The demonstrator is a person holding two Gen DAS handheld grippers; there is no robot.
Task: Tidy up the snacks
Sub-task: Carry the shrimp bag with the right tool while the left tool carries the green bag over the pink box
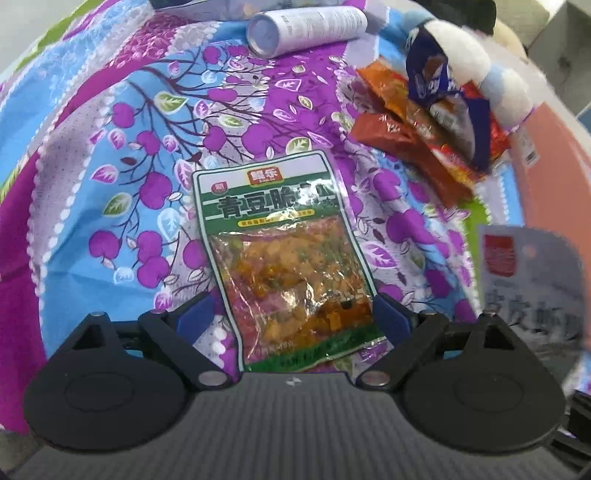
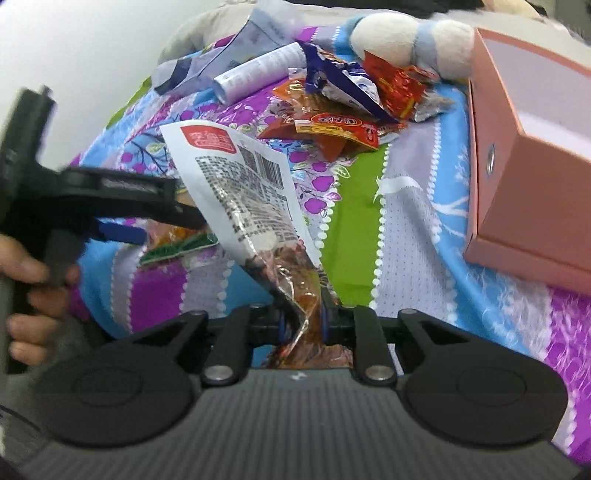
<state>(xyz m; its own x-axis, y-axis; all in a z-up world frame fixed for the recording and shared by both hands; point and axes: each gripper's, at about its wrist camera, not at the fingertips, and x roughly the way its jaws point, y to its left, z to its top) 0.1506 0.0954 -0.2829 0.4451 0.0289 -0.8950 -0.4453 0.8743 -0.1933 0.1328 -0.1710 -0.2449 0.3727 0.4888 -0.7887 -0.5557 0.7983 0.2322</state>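
Observation:
A green-and-white snack bag (image 1: 284, 254) lies flat on the patterned bedsheet. My left gripper (image 1: 295, 314) is open, its blue pads on either side of the bag's lower part. My right gripper (image 2: 304, 323) is shut on a white snack packet (image 2: 243, 192) and holds it up off the sheet. That packet shows blurred at the right of the left wrist view (image 1: 528, 280). A pile of red, orange and blue snack packets (image 2: 343, 107) lies further back, also in the left wrist view (image 1: 432, 122). The left gripper (image 2: 122, 221) shows at the left of the right wrist view.
A pink open box (image 2: 532, 184) stands at the right. A white tube (image 1: 306, 26) and a plush toy (image 2: 410, 40) lie at the back. The flowered sheet (image 1: 129, 166) covers the whole surface.

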